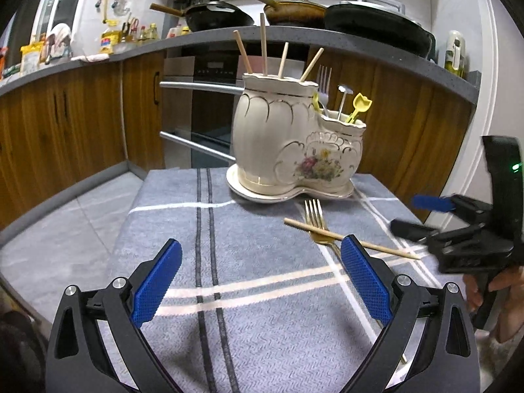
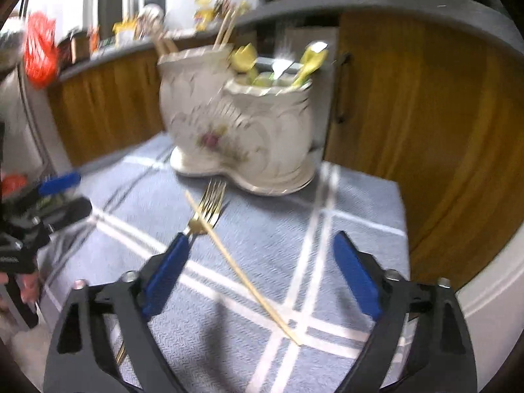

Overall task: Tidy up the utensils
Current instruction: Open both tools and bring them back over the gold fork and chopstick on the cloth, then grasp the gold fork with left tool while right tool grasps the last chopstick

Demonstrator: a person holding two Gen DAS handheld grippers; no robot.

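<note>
A cream ceramic holder (image 1: 281,137) (image 2: 229,124) stands on its saucer at the far side of a blue-grey checked cloth (image 1: 229,262). Its tall pot holds several chopsticks; the low pot holds a silver fork, a spoon and yellow utensils. In front of it a gold fork (image 1: 316,219) (image 2: 209,206) lies flat with a single wooden chopstick (image 1: 327,234) (image 2: 242,278) across it. My left gripper (image 1: 261,242) hovers open over bare cloth, left of the fork. My right gripper (image 2: 261,237) (image 1: 406,216) is open above the chopstick, which runs between its fingers untouched.
Wooden cabinets and an oven (image 1: 203,104) stand behind the table, under a grey counter with pans (image 1: 222,16). The cloth's edges drop off to grey floor (image 1: 65,222) on the left. A hand (image 1: 504,288) holds the right gripper.
</note>
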